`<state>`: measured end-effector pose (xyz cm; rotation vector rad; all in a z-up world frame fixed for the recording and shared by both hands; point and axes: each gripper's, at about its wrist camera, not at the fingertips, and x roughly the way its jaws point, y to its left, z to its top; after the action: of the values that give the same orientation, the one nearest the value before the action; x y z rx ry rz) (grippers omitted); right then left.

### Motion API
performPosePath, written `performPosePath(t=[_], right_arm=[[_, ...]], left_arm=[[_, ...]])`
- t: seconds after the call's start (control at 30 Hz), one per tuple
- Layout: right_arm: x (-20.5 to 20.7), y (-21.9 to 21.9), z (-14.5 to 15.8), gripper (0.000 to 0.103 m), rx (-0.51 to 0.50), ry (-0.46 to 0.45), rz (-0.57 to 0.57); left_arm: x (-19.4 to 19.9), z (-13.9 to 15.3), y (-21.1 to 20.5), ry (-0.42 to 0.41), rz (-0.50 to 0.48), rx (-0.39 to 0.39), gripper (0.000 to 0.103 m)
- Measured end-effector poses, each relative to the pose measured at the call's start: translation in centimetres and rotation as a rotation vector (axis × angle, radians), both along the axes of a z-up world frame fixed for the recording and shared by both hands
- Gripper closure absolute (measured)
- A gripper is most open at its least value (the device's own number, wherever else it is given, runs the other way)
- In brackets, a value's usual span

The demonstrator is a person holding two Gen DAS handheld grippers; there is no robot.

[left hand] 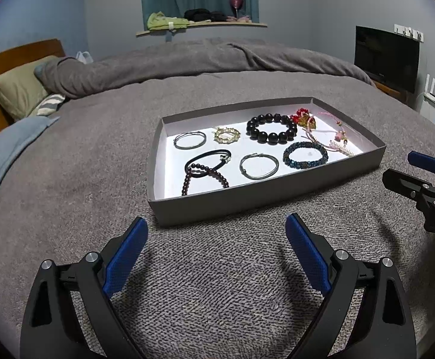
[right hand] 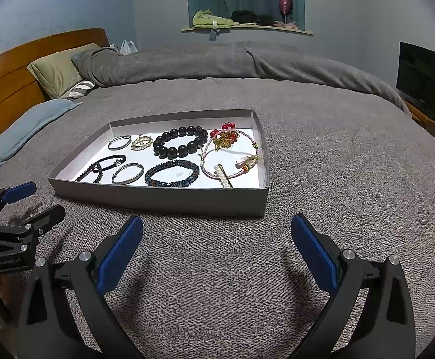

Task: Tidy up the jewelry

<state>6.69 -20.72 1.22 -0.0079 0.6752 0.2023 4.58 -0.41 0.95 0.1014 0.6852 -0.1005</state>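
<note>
While both grippers [left hand: 216,233] [right hand: 217,233] gape, jewelry tray [left hand: 256,193] sits just ahead.

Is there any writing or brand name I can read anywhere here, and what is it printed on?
"DA": start of a word cut off by the frame edge, on the right tongs body.
White lettering on the left tongs body: too blurred to read for certain.
Nothing legible on the tray or jewelry.

My right tool [right hand: 217,224] hangs with its blue pads spread wide over the grey blanket [right hand: 322,164], empty, just short of the grey tray [right hand: 163,200]. Inside the tray, the black bead bracelet [right hand: 180,142] lies near the far wall, the blue beaded bracelet [right hand: 171,173] nearer me, and the pink cord loop [right hand: 230,155] by the tray's right wall. My left tool [right hand: 34,200] sits left of the tray.
</note>
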Motion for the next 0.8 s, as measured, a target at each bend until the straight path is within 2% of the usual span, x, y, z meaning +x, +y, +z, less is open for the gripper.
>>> performPosePath(t=[0.8], right_arm=[[-0.05,0.07,-0.01,0.005,-0.002,0.002,0.002]], left_arm=[[-0.01,-0.21,0.07,0.006,-0.005,0.005,0.010]])
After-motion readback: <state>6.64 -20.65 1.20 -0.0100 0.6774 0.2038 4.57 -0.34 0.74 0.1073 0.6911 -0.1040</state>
